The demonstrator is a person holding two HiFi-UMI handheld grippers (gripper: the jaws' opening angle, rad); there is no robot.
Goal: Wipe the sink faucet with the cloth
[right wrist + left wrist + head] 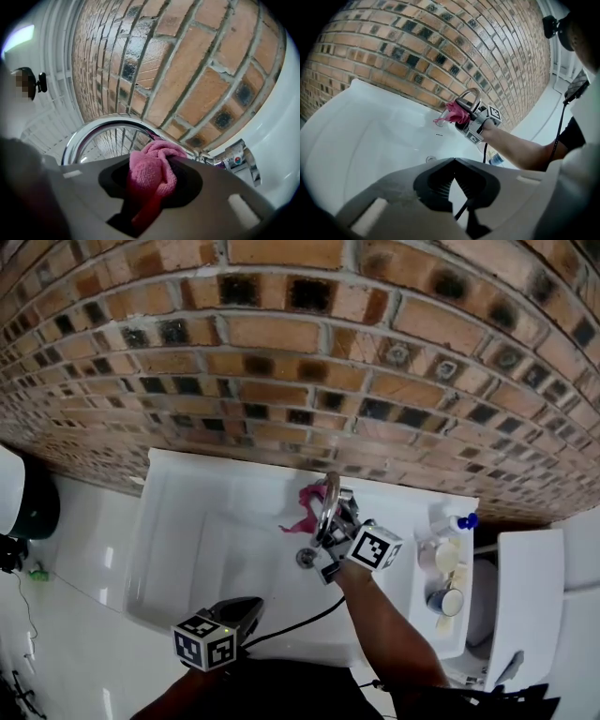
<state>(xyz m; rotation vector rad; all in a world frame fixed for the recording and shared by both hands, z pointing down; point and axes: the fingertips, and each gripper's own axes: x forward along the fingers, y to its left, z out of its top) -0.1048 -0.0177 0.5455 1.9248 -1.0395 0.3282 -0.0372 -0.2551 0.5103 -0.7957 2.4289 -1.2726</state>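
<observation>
My right gripper (328,526) reaches over the white sink (178,559), which is set against a brick wall (281,352). Its fingers are clamped on a bunched pink cloth (152,171). The cloth is at the arched chrome faucet (91,129), and seems to press against the back of the curved spout, near its top. In the head view a loose tail of the cloth hangs to the left of the spout, above the basin.

My left gripper (246,610) hovers low over the near edge of the sink, well apart from the faucet. Its fingers are closed together and hold nothing.

I judge the wiping to be under way, with the cloth working the upper arch. How much of the chrome is already wiped cannot be told from its shine. The faucet's base and the valve body (234,159) with its red dot, beside the cloth but not under it, look like what is left.
</observation>
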